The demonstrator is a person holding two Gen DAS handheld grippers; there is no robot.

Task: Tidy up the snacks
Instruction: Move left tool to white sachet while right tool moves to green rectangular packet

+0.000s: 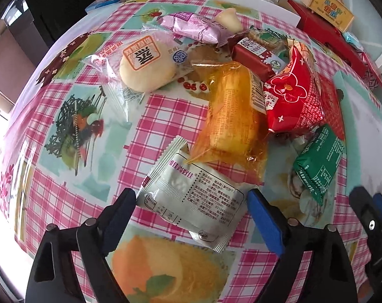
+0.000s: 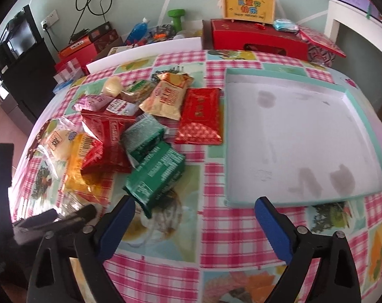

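A heap of snack packets lies on the pink checked tablecloth [image 1: 163, 116]. Nearest is a white packet [image 1: 191, 189] with printed text, lying flat between the fingers of my left gripper [image 1: 192, 199]. The jaws stand open, one pad by each side of the packet, which is not squeezed. Behind it lie an orange packet [image 1: 231, 116], a red packet [image 1: 292, 96], a bun in clear wrap [image 1: 145, 68] and a green packet [image 2: 155, 176]. My right gripper [image 2: 194, 207] hangs open over the cloth, its left finger beside the green packet's near corner, nothing between its fingers.
An empty white tray with a teal rim [image 2: 352, 93] lies right of the heap. More packets sit behind: red foil [image 2: 199, 113], beige [image 2: 165, 96], pink [image 1: 196, 25]. A red box [image 2: 254, 38] and a yellow case [image 2: 249, 3] stand at the back edge.
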